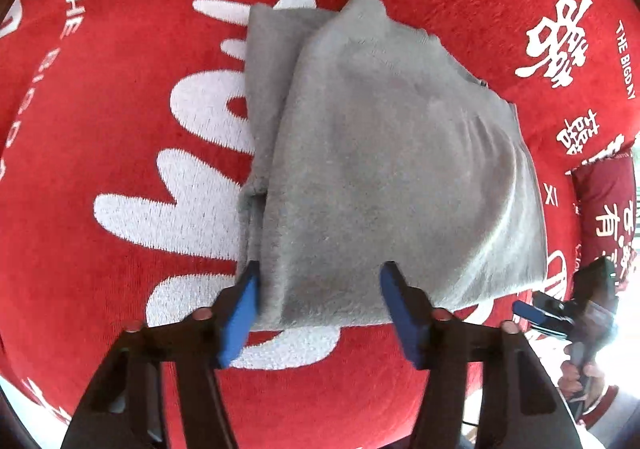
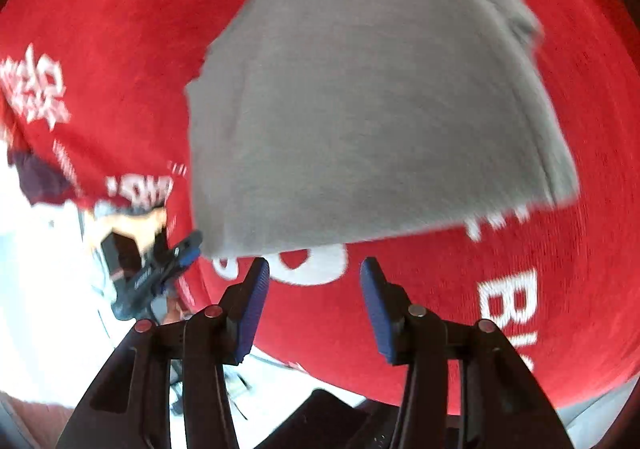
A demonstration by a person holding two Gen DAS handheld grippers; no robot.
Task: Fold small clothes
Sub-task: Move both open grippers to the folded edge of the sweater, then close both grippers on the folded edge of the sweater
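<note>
A: Red pile all round: the blanket (image 1: 120, 97) with white lettering runs well past the garment (image 1: 380, 153) on its left, far and right sides, so there is bare cloth to move over on each. In the right wrist view the blanket's near edge drops off to a pale floor (image 2: 48, 289) at the lower left.

B: And the garment itself?

A: Grey, soft knit, folded into a thick block lying on the blanket. A second layer sticks out along its left side, and light creases fan across the right half. Its near hem sits between the fingers of the left gripper (image 1: 320, 273).

B: Gripping it?

A: The blue pads flank the hem, the left pad right at the cloth's edge, but the jaws stand apart and I cannot tell whether they press.

B: The right gripper (image 2: 314, 269)?

A: Released, nothing between its pads. It hangs just short of the garment's near edge, over red pile. That view is smeared by motion. From the left wrist view it shows at the far right, beside the blanket's edge, with a hand (image 1: 580, 385) on its handle.
</note>
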